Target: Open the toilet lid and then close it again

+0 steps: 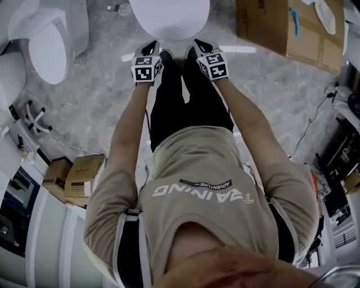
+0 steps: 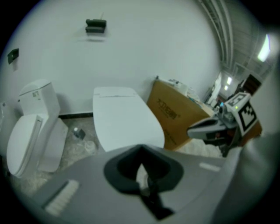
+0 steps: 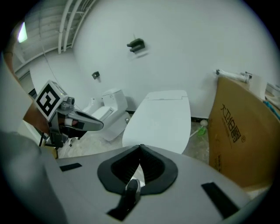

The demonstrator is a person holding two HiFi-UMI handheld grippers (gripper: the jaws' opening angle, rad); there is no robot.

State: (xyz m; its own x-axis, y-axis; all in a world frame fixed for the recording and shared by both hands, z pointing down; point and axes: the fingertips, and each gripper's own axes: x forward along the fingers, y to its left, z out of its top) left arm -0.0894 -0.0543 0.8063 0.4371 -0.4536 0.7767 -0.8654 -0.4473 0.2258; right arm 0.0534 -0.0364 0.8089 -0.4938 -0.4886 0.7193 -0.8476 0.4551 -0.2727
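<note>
Toilet lid (image 1: 169,17): white, lying down, top centre of frame | left gripper (image 2: 140,149): jaws together, empty, at lid's near edge | right gripper (image 3: 140,148): likewise | cardboard box (image 1: 275,25): upper right.
</note>
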